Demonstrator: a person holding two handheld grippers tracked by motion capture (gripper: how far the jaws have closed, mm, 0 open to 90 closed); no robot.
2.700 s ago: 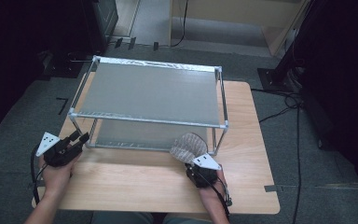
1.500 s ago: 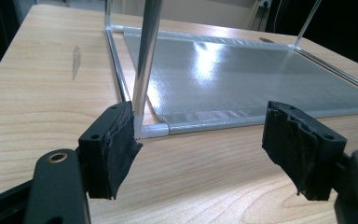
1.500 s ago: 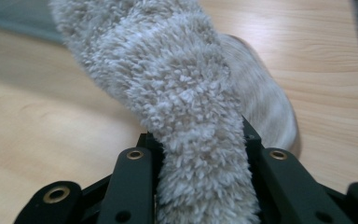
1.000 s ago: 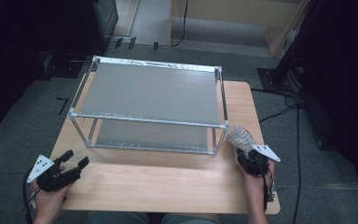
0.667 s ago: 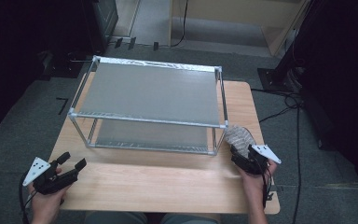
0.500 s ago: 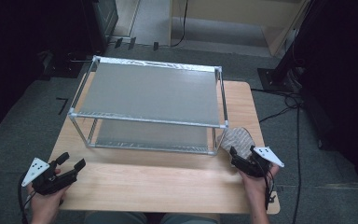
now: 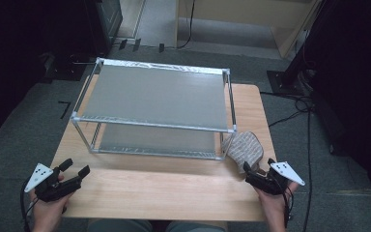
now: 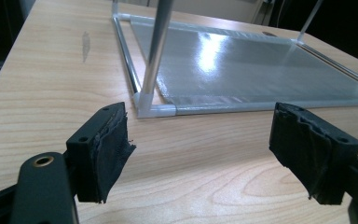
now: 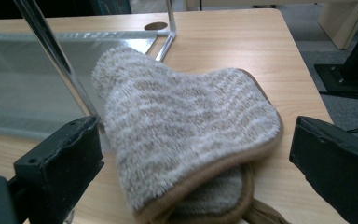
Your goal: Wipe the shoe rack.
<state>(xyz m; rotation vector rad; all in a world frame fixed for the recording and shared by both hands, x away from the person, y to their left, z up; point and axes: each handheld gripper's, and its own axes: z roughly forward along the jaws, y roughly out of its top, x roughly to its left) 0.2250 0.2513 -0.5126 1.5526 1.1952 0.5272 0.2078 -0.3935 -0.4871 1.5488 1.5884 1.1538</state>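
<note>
A fuzzy beige-and-white mitt (image 7: 244, 149) with a brown trim lies flat on the wooden table (image 7: 164, 188), against the front right corner of a two-tier metal rack (image 7: 149, 124). My right gripper (image 7: 258, 165) sits just in front of it. Its jaws have just been opening and now stand wide. In the right gripper view the mitt (image 9: 186, 126) lies between and beyond the pads (image 9: 70, 154), with neither pad touching it. My left gripper (image 7: 76, 167) rests near the table's front left corner, open and empty. It faces the rack's front left foot (image 8: 154, 109).
The rack's two grey shelves take up the middle and back of the table; its thin post (image 9: 56, 56) stands close to the mitt's left. Bare wood runs along the front. Cables (image 7: 294, 104) and dark furniture lie on the floor to the right.
The right gripper carried the mitt from in front of the rack to its right front corner, set it down, opened and drew back a little. The left hand withdrew toward the front left edge.
</note>
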